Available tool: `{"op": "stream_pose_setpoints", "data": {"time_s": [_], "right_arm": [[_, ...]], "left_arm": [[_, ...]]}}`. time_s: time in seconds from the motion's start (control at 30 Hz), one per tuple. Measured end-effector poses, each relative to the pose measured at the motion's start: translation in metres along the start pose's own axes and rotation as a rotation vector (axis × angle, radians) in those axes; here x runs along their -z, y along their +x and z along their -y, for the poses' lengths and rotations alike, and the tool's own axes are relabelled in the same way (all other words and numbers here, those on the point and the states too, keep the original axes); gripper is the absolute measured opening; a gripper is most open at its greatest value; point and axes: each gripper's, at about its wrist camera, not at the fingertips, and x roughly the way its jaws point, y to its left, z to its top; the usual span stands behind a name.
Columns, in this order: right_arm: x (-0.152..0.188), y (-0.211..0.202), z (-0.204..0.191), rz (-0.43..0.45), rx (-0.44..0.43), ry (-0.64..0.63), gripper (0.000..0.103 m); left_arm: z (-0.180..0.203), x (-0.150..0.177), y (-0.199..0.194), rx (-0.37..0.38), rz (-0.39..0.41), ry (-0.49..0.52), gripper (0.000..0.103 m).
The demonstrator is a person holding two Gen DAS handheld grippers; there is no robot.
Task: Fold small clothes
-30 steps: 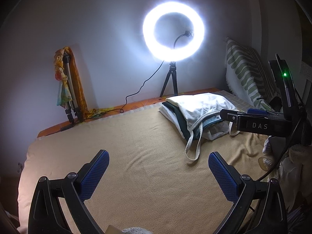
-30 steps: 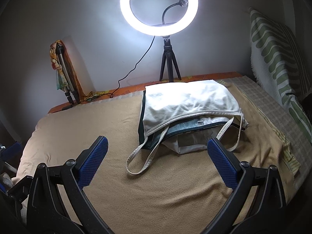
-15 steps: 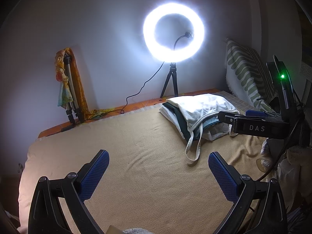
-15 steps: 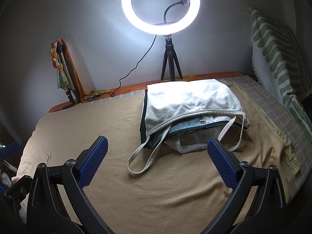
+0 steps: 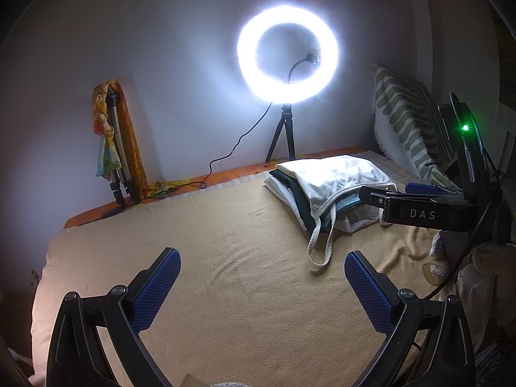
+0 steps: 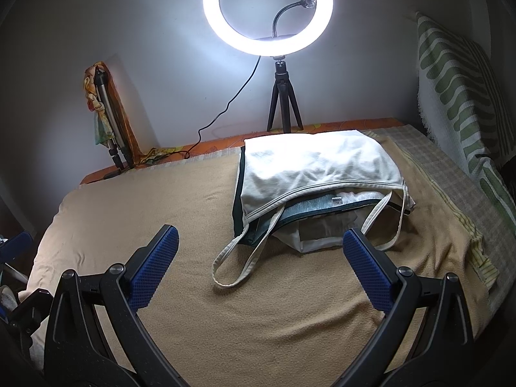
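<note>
Beige blanket point(image 6: 258, 322) carries a stack point(image 6: 309, 193) of folded clothes – white top point(image 6: 316, 167) uppermost, dark green piece point(image 6: 240, 213) under it, more white cloth at the bottom. Stack sits ahead of the right gripper point(image 6: 258, 258), slightly toward its right jaw; one strap point(image 6: 238, 264) loops out on the blanket between the jaws, a second strap point(image 6: 391, 222) trails just ahead of the right jaw.

Step, as I read it: between garments – stack looks folded, neither gripper has anything. Only the loose straps look untidy. Next move probably calls for either tucking the straps under the top or reaching for a fresh piece; no unfolded garment clearly in view, so can't say where one would come from.

Jaws:
- right gripper: spread wide, empty, touching nothing, hovering above the blanket short of the stack
- left gripper point(image 5: 262, 287): also spread wide, empty, over bare blanket; stack lies well ahead and off to its right-jaw side, partly behind the right gripper's body

Ring light point(image 6: 267, 9) stands behind the stack, clear of both
</note>
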Motion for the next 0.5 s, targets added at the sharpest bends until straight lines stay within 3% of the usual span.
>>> {"op": "stream_pose_setpoints", "data": {"time_s": [0.5], "right_arm": [[0.0028, 0.0021, -0.0029, -0.003, 0.000, -0.005, 0.103]], "left_arm": [[-0.0014, -0.0004, -0.0049, 0.001, 0.009, -0.001, 0.103]]}}
